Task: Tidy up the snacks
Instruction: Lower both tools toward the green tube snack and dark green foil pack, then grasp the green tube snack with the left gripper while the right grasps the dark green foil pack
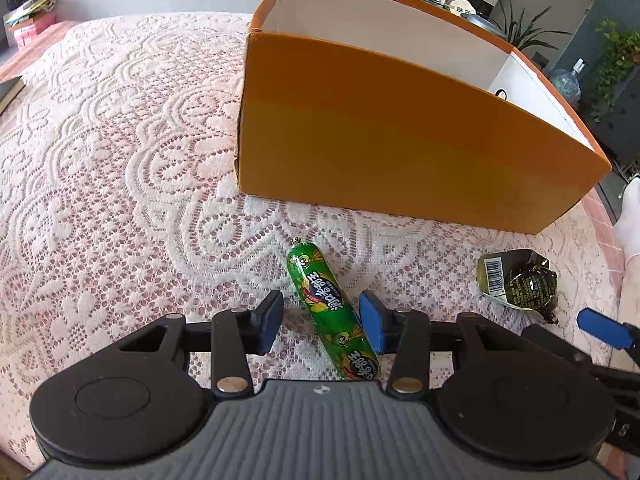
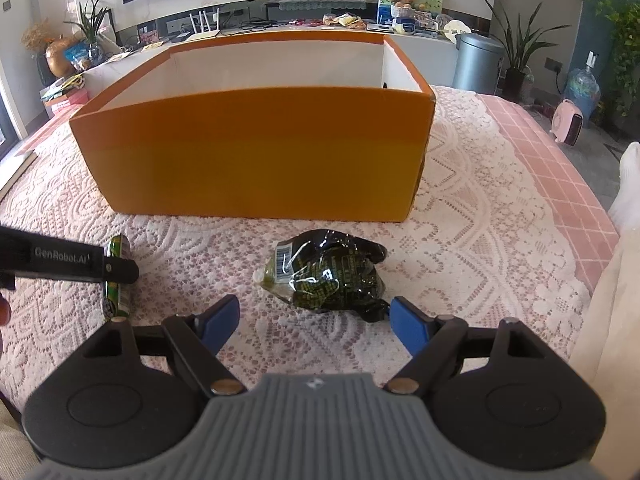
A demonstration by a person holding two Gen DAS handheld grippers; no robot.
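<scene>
A green sausage stick lies on the lace cloth in front of a tall orange box. My left gripper straddles it: the right pad sits close against the wrapper, and a gap shows at the left pad. A dark green crumpled snack packet with a barcode lies before the box in the right wrist view. My right gripper stands open just short of it, one pad on each side, touching nothing. The sausage shows partly behind the left gripper's finger.
The box is open-topped with white inner walls; its inside floor is hidden. The lace cloth covers a pink table whose edge runs at the right. A person's white-clad limb is beside that edge. A cluttered shelf stands behind.
</scene>
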